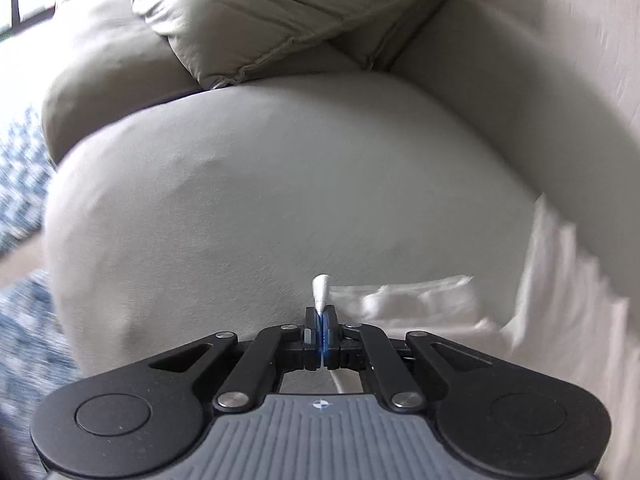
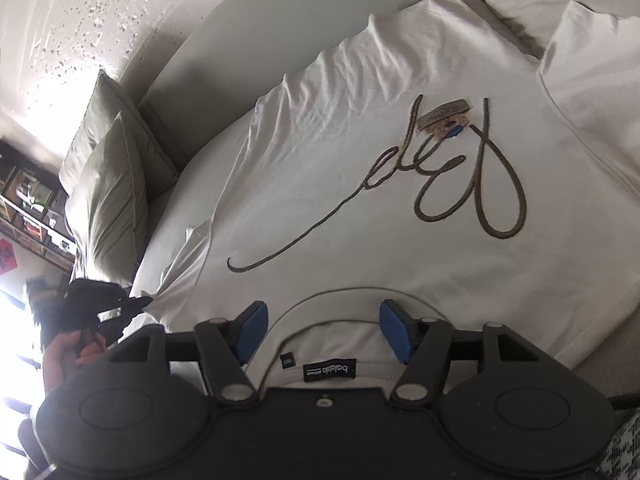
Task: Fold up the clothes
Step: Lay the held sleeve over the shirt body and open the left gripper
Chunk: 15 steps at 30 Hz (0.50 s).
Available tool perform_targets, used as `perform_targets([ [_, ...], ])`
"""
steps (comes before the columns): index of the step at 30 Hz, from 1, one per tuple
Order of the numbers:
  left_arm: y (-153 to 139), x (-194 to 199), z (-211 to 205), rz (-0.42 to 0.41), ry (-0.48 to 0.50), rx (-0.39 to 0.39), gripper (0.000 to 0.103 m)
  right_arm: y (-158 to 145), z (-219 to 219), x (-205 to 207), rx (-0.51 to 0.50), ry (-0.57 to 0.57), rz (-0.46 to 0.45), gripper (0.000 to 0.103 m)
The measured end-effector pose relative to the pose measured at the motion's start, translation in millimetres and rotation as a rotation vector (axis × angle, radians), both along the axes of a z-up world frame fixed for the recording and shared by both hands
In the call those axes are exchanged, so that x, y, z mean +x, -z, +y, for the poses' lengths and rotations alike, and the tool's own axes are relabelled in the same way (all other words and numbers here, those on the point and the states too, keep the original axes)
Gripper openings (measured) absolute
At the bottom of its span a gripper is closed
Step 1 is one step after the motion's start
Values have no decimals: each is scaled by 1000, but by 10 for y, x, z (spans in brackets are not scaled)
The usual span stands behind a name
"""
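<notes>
A white T-shirt (image 2: pixel 380 168) with brown script lettering lies spread on a beige sofa seat (image 1: pixel 280 180), a cardboard hang tag (image 2: pixel 444 116) on its chest. My right gripper (image 2: pixel 323 312) is open just above the collar (image 2: pixel 340 292), blue pads either side of the neck opening, touching nothing. My left gripper (image 1: pixel 321 314) is shut on a pinch of the shirt's white cloth (image 1: pixel 322 288), which pokes out past the pads; more of the shirt (image 1: pixel 420 300) trails to the right. In the right wrist view the left gripper (image 2: pixel 120 304) shows blurred at the sleeve (image 2: pixel 188 264), a hand (image 2: pixel 68 352) behind it.
Beige pillows (image 2: pixel 112 200) lean against the sofa back (image 2: pixel 224 52) at the far end of the seat; one pillow (image 1: pixel 260 20) lies ahead of the left gripper. A blue patterned rug (image 1: pixel 24 184) covers the floor beside the sofa. Shelves (image 2: pixel 28 200) stand by the wall.
</notes>
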<state>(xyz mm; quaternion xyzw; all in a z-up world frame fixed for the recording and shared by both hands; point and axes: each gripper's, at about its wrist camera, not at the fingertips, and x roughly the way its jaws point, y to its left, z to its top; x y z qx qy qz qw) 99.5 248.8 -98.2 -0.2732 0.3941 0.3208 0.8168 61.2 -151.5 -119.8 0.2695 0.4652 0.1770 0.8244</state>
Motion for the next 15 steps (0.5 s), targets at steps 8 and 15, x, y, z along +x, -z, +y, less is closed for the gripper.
perform_targets([
  [8, -121, -329, -75, -137, 73, 29, 14, -137, -137, -99, -14, 14, -37, 64],
  [15, -228, 71, 12, -179, 342, 55, 47, -64, -291, -21, 4, 46, -18, 64],
])
